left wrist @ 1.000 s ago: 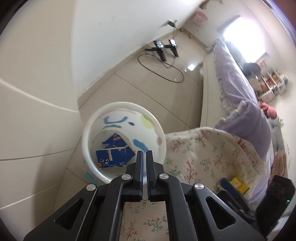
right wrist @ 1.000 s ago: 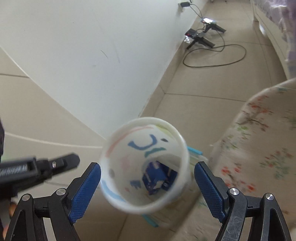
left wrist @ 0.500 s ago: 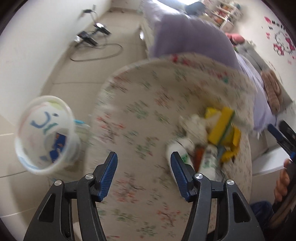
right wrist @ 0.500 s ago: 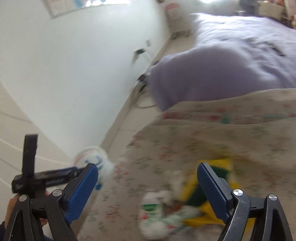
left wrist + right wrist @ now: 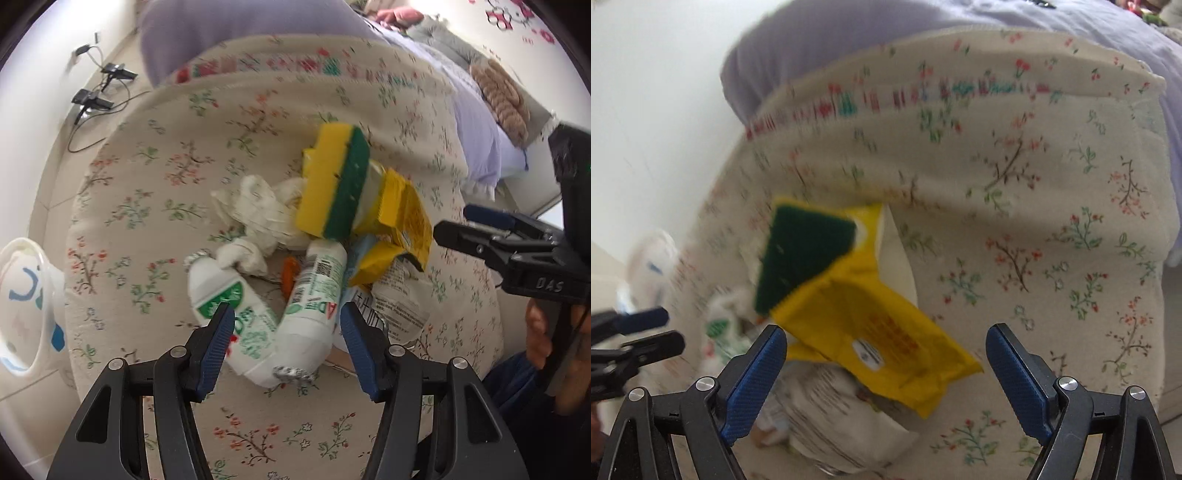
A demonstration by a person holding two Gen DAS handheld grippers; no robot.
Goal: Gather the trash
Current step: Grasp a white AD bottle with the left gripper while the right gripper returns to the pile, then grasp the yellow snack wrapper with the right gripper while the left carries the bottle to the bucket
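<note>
White bottles (image 5: 291, 314) show sharply only leftward.

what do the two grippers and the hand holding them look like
Both grippers, left gripper and right gripper, are black angular frames with silver screws and ribbed blue finger pads. Seen from the left wrist view, the right gripper's body carries raised "DAS" lettering and a small green light. The hand holding it is bare, above a dark blue sleeve.

Your two white bottles (image 5: 280, 314) lie crossed between the left jaws; the yellow sponge (image 5: 334, 184) sits beyond them.
</note>
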